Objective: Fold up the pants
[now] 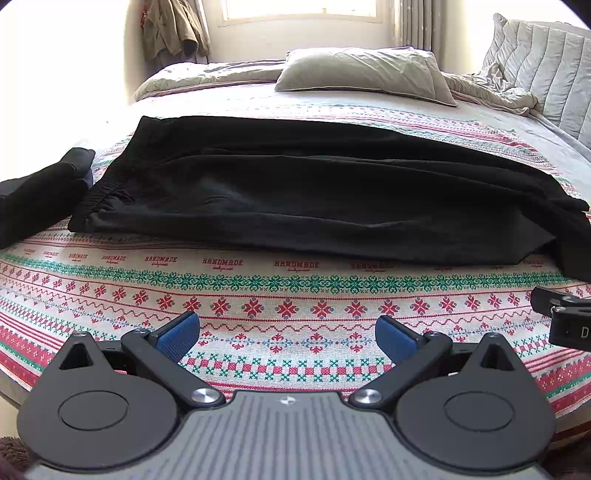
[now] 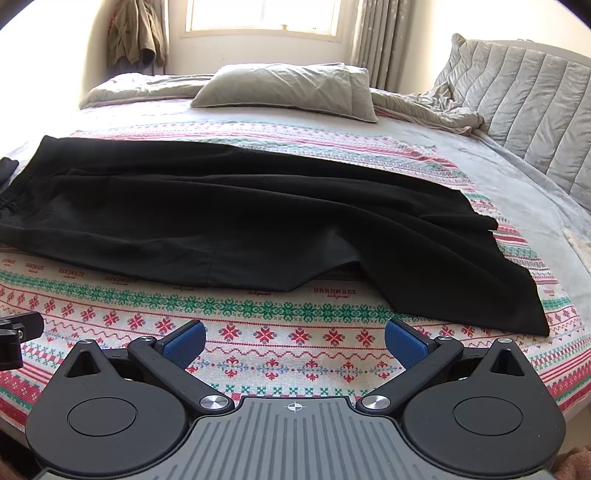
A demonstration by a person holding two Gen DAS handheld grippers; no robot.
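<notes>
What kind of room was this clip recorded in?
Most likely a home bedroom: black pants lie spread on a bed with a patterned bedspread, a grey pillow sits beyond them, and a padded headboard runs along the right.

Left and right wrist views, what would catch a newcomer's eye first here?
Black pants sprawl lengthwise across the middle of a red-and-green patterned bedspread, waistband to the left. Both the left gripper and right gripper hang open and empty over the near edge. A grey pillow lies beyond, under a bright window.
</notes>
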